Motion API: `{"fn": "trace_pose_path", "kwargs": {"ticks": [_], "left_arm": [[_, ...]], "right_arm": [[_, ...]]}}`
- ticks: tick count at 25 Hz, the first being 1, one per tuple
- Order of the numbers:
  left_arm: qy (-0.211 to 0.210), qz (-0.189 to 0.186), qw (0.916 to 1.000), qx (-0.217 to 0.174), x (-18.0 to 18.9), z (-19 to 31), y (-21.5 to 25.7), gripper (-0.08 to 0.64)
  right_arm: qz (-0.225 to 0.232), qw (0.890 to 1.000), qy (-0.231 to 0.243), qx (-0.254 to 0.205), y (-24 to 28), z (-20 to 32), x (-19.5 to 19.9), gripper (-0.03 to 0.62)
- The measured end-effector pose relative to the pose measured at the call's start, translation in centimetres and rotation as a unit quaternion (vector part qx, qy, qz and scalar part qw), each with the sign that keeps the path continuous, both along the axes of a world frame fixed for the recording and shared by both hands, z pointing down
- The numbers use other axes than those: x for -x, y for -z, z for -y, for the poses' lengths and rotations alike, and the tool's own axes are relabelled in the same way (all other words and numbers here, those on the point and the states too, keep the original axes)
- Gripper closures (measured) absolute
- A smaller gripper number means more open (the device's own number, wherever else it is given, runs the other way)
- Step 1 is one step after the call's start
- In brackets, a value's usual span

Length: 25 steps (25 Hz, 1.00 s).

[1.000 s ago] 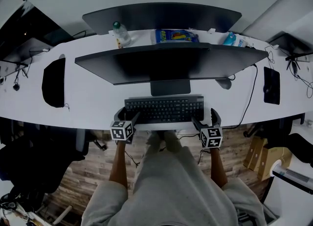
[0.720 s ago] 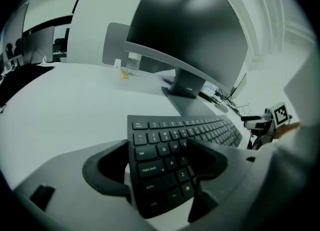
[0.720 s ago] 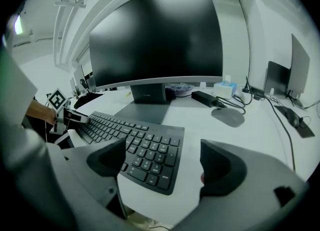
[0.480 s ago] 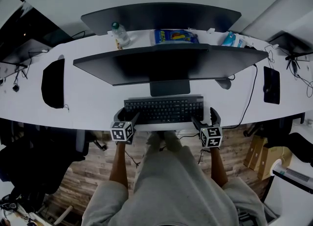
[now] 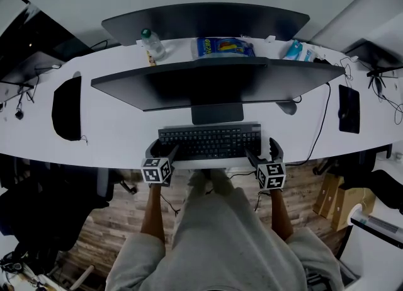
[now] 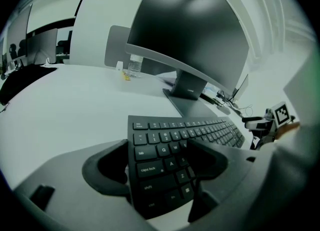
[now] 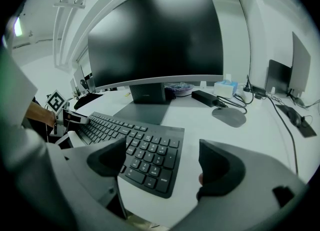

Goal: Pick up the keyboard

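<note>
A black keyboard [image 5: 210, 141] lies on the white desk [image 5: 119, 133], just in front of the monitor stand [image 5: 217, 113]. My left gripper [image 5: 164, 154] is at its left end and my right gripper [image 5: 260, 155] at its right end, both at the desk's near edge. In the left gripper view the keyboard [image 6: 175, 147] has its left end between the wide-apart jaws of the left gripper [image 6: 160, 167]. The right gripper [image 7: 167, 170] straddles the number-pad end of the keyboard [image 7: 150, 157] the same way, one jaw over the keys, the other past the edge. Both are open.
A wide dark monitor [image 5: 208, 82] hangs over the desk behind the keyboard, a second one [image 5: 204, 22] farther back. A grey mouse [image 5: 288, 108] sits right of the stand. A bottle [image 5: 151, 44], a snack bag [image 5: 223, 47] and cables [image 5: 324, 126] lie beyond.
The whole head view has drifted slightly; the grippers and the keyboard keep the same places relative to each other.
</note>
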<state>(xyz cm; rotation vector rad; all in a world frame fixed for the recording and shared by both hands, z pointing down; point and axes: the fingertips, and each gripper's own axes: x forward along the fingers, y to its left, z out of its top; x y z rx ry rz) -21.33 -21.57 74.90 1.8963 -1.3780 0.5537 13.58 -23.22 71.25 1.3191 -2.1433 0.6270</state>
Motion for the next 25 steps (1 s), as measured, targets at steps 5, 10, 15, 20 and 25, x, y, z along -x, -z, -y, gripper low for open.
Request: {"fn": "trace_pose_path", "kwargs": {"ticks": [5, 10, 15, 20, 25], "left_arm": [[0.016, -0.002, 0.9999, -0.006, 0.2, 0.1, 0.0, 0.219], [0.033, 0.003, 0.9994, -0.007, 0.0, 0.3, 0.0, 0.219], [0.040, 0.002, 0.9992, -0.008, 0.1, 0.2, 0.0, 0.219], [0.039, 0.002, 0.9992, -0.007, 0.0, 0.4, -0.1, 0.219], [0.039, 0.003, 0.9992, -0.010, -0.1, 0.3, -0.1, 0.219]], "right_arm": [[0.009, 1.000, -0.001, 0.015, -0.6, -0.3, 0.2, 0.141], [0.013, 1.000, -0.005, 0.027, -1.5, 0.0, 0.0, 0.142], [0.019, 0.999, -0.006, 0.038, -2.5, 0.6, 0.4, 0.141], [0.028, 0.998, -0.018, 0.056, -3.7, 1.3, 0.7, 0.141], [0.056, 0.994, -0.052, 0.074, -4.6, 2.0, 0.7, 0.141]]}}
